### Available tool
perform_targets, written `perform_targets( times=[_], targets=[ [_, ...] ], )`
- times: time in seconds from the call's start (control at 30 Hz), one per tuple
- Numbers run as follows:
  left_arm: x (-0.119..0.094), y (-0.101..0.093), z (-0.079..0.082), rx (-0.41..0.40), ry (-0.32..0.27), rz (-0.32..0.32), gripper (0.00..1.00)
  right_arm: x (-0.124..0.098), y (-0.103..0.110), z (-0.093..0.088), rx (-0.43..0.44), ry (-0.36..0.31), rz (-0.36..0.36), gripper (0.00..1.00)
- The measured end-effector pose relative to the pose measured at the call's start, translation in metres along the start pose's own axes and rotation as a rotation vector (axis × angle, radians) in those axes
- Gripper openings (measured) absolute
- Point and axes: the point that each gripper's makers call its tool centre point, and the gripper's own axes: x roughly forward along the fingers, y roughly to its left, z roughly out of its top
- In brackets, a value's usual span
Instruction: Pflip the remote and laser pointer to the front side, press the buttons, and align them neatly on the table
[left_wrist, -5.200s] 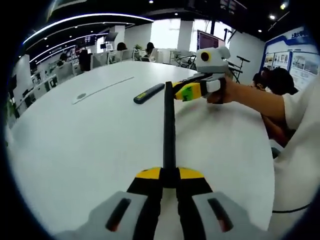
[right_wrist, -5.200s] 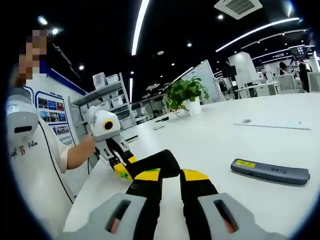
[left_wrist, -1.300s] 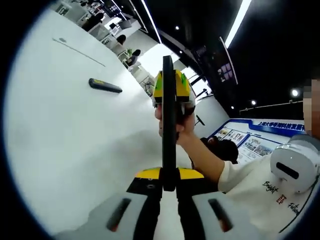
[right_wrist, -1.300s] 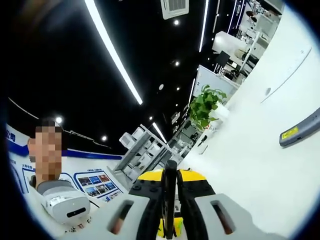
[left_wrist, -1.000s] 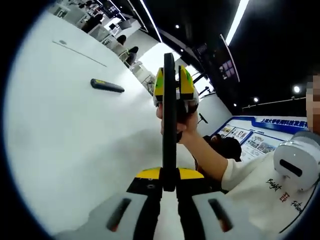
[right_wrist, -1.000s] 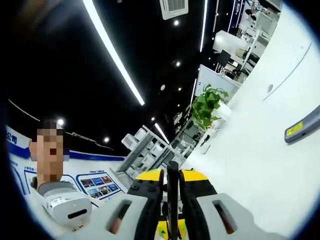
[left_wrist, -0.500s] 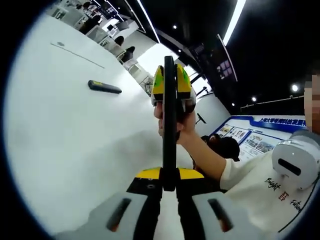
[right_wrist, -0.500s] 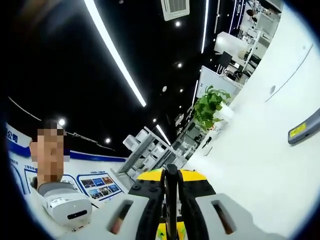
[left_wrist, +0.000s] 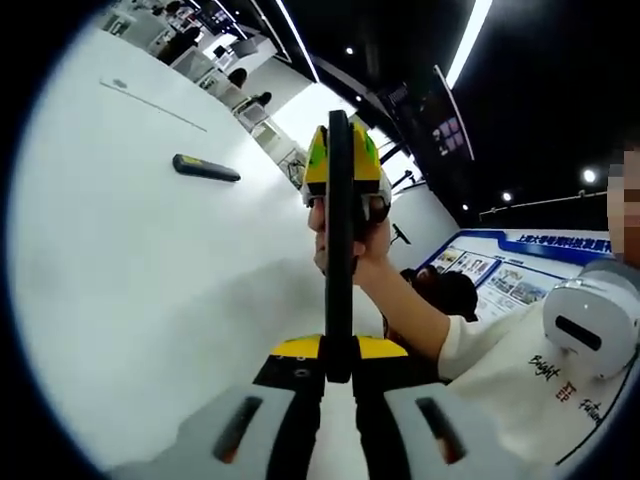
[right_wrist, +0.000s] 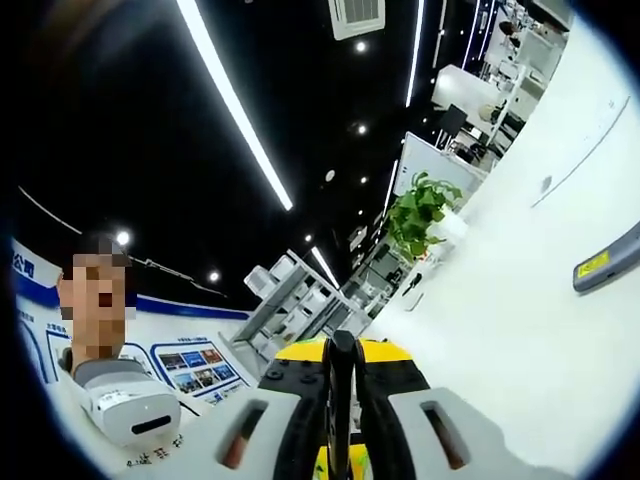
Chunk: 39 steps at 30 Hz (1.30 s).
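Black and slim, the remote (left_wrist: 338, 240) was seen edge-on in the left gripper view, held lifted above the tabletop (left_wrist: 130, 260) between two tools. Its near end was clamped between the yellow-tipped jaws of the left tool (left_wrist: 339, 368). Its far end was gripped by the right tool (left_wrist: 340, 170), whose yellow and green jaws were closed on it, with a person's hand (left_wrist: 345, 240) wrapped around the handle behind. In the right gripper view the same thin black edge (right_wrist: 340, 400) was seen rising between the closed jaws of the right tool (right_wrist: 340, 372). The laser pointer (left_wrist: 205, 168), a dark grey elongated bar with a small yellow label (right_wrist: 592, 263) near one end, lay flat on the smooth white tabletop, well apart from the remote. A potted green plant (right_wrist: 420, 212) stood at the far edge of the tabletop.
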Motion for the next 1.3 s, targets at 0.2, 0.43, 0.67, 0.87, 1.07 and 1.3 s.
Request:
perform_targets(
  times=[0.2, 0.43, 0.67, 0.87, 1.07, 1.3],
  targets=[
    [0.001, -0.001, -0.001, -0.009, 0.000, -0.007, 0.12, 0.001, -0.001, -0.001, 0.017, -0.004, 0.005, 0.14],
    [0.002, 0.001, -0.001, -0.016, -0.006, -0.002, 0.12, 0.003, -0.004, -0.012, 0.034, 0.011, 0.007, 0.14],
    [0.001, -0.001, -0.002, -0.013, -0.006, 0.001, 0.12, 0.003, -0.003, -0.013, 0.039, 0.010, 0.013, 0.14],
    [0.003, -0.001, -0.006, -0.007, 0.007, 0.005, 0.12, 0.001, -0.001, -0.014, 0.009, 0.029, 0.010, 0.12],
    [0.005, -0.003, -0.006, -0.004, 0.003, 0.001, 0.12, 0.006, 0.000, -0.013, 0.007, 0.026, 0.000, 0.14],
    [0.004, -0.005, -0.005, -0.006, -0.010, -0.002, 0.13, 0.004, -0.005, -0.010, 0.036, 0.014, -0.004, 0.14]
  ],
)
